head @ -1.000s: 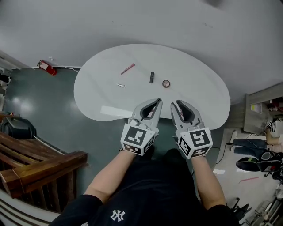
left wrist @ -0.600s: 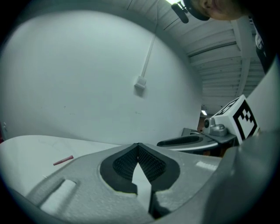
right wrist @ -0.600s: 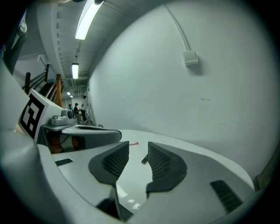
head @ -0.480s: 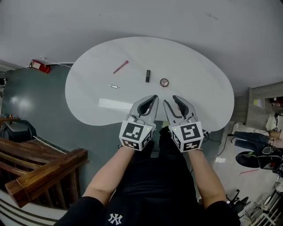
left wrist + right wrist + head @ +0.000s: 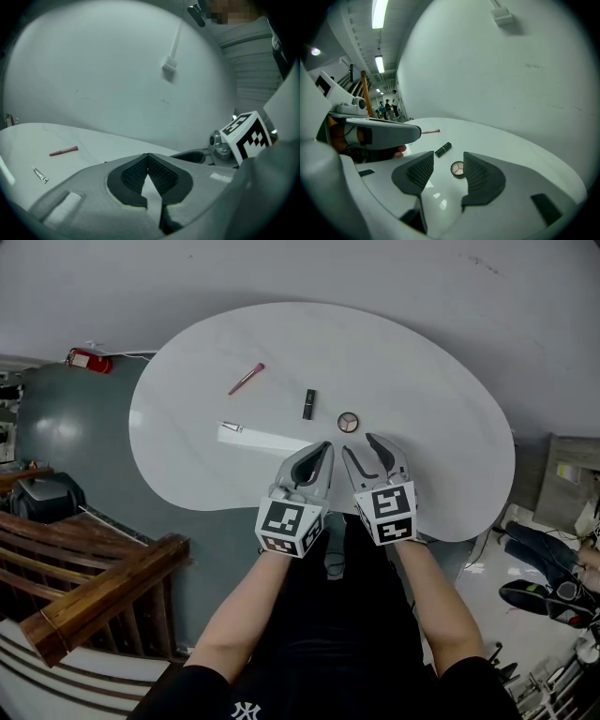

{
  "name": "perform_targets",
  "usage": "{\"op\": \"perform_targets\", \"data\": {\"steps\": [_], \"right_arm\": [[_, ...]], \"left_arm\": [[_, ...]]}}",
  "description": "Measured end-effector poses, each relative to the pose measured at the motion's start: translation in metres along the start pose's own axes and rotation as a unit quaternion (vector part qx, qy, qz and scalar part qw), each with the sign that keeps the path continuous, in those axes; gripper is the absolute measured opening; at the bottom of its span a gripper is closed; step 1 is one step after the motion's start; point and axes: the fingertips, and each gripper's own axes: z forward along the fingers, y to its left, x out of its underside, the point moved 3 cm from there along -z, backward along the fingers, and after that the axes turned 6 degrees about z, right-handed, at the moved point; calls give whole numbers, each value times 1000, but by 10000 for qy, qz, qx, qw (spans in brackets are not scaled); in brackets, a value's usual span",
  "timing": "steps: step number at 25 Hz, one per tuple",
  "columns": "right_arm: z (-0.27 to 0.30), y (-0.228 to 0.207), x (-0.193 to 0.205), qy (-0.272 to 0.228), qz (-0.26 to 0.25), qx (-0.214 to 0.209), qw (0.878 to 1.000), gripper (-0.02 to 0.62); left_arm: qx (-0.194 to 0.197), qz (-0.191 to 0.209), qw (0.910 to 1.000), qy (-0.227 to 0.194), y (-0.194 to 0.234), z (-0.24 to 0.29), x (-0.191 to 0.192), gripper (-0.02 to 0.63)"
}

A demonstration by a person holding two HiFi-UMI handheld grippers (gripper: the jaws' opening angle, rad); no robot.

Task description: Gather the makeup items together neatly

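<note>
In the head view, the left gripper (image 5: 322,448) and the right gripper (image 5: 361,448) are hovering side by side over the near edge of the white table (image 5: 441,437). The round compact (image 5: 348,422) is lying just beyond the right gripper's tips. The dark lipstick tube (image 5: 308,403) is sitting near it on the left. The small silver tube (image 5: 232,427) is lying further toward the left edge, and the pink lip pencil (image 5: 246,379) is lying toward the far left edge. The step in hand is probably the reach for the compact. Gathering around the lipstick would keep every carry short. Counted here: one compact, one lipstick, one silver tube and one pencil, four items in all, none touching another.

In the left gripper view, the jaws are meeting at their tips with nothing between them. They would need to part before taking the pencil or the silver tube. Those two items are showing ahead on the left.

In the right gripper view, the jaws have just been opening and are standing fairly wide, gripping nothing. The compact is lying on the table beyond the gap, lined up with it. The pads should be coming down low, straddling its rim and closing gently, since a flat disc is likely to slip. Three items are showing here: compact, lipstick and pencil.
</note>
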Motion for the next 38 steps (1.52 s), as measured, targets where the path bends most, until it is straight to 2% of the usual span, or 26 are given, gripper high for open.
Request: {"op": "perform_targets", "data": {"steps": [6, 17, 22, 25, 31, 38], "right_arm": [[48, -15, 22, 498, -61, -179, 9986, 232], [93, -32, 49, 1166, -208, -60, 9929, 256], [102, -35, 55, 1343, -296, 119, 9904, 253], [104, -37, 55, 1387, -354, 194, 9895, 218], [100, -42, 54, 1363, -262, 238, 9900, 216], [73, -62, 30, 1046, -47, 443, 9935, 216]], "left_arm": [[-229, -111, 9993, 279, 18, 27, 27, 9], [-276, -281, 9975, 581, 31, 50, 54, 9], [-296, -327, 9970, 643, 34, 54, 58, 9], [-285, -325, 9968, 675, 33, 55, 59, 9], [-223, -282, 9970, 685, 28, 58, 58, 8], [57, -221, 9979, 613, 10, 69, 43, 9]]}}
